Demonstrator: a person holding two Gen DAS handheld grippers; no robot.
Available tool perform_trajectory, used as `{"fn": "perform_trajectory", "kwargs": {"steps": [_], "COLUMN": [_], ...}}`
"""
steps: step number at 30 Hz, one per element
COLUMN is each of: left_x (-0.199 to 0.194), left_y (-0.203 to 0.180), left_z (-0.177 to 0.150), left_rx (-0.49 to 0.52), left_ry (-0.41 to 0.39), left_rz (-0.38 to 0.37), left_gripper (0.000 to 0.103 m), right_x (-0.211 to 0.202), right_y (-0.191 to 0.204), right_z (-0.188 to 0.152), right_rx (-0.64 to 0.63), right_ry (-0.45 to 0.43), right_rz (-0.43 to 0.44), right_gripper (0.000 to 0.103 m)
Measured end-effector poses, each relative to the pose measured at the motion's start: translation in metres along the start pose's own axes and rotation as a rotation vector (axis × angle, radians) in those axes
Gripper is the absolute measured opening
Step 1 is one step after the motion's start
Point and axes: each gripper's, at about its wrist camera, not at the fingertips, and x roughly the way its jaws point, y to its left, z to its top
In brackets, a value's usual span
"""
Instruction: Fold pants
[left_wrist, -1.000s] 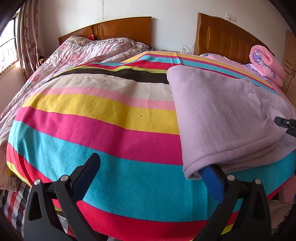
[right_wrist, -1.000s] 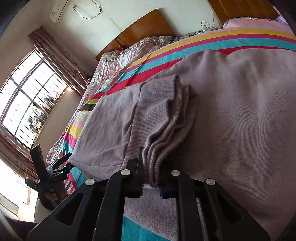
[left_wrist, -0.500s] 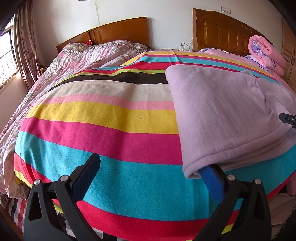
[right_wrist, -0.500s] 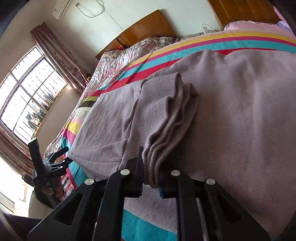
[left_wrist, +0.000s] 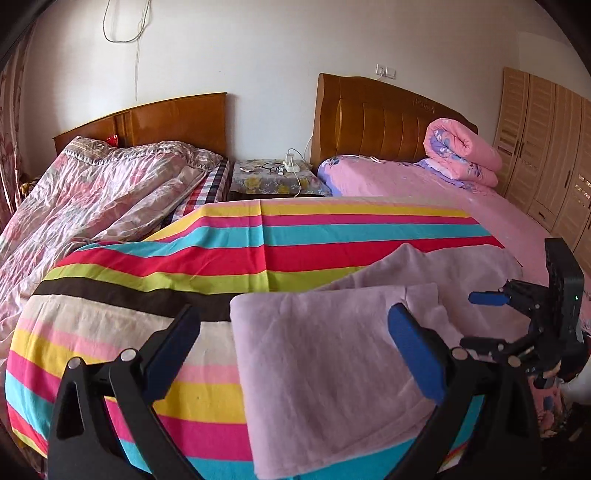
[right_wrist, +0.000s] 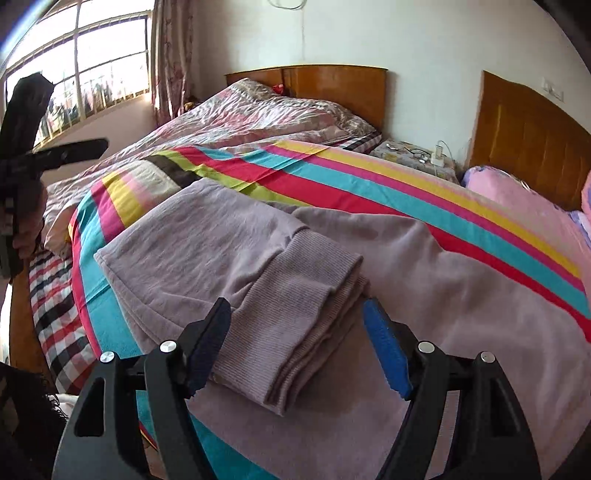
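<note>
The mauve pants (left_wrist: 332, 369) lie folded on the striped blanket (left_wrist: 258, 251), their ribbed cuffs (right_wrist: 295, 321) stacked on top of the lower layer. My left gripper (left_wrist: 295, 343) is open and empty, raised above the folded edge of the pants. My right gripper (right_wrist: 295, 339) is open, its jaws standing either side of the cuffs without pinching them. The right gripper also shows in the left wrist view (left_wrist: 517, 306), and the left gripper shows in the right wrist view (right_wrist: 55, 155) at far left.
A quilted bed (left_wrist: 92, 195) lies to the left and a pink bed (left_wrist: 424, 184) with a rolled pink duvet (left_wrist: 461, 151) to the right. A nightstand (left_wrist: 273, 177) stands between the headboards. Wardrobes (left_wrist: 546, 147) line the right wall; a window (right_wrist: 74, 66) is at left.
My right gripper opened and let go of the cuffs, which now rest on the pants. Both grippers have lifted and pulled back.
</note>
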Motion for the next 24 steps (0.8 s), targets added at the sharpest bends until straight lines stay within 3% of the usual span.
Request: {"fn": "perform_trajectory", "kwargs": {"steps": [3,5,9,15,24], "left_x": [0.06,0.091,0.12,0.148,0.15], "left_y": [-0.012,-0.014,-0.013,-0.02,-0.015], "left_z": [0.015,0.013,-0.005,-0.033,-0.035], "left_rx": [-0.041,-0.061,-0.083,-0.001,-0.004], "left_ry": [0.105,0.18,0.247,0.271,0.262], "left_rz": [0.01,0.054,0.112,0.185,0.189], "left_gripper": [0.101,0.101,0.101,0.102,0.102], "right_x": [0.022,0.036,0.061,0.062,0.063], "right_y": [0.017,0.02,0.009,-0.009,-0.008], "right_z": [0.018,0.027,0.02,0.0,0.0], "right_rx": [-0.128,-0.163,-0.18,-0.098,-0.085], "right_ry": [0.034,0.053,0.128,0.105,0.109], "right_rz": [0.025,0.049,0.03,0.087,0.08], "right_gripper": [0.073,0.073,0.073,0.075,0.077]}}
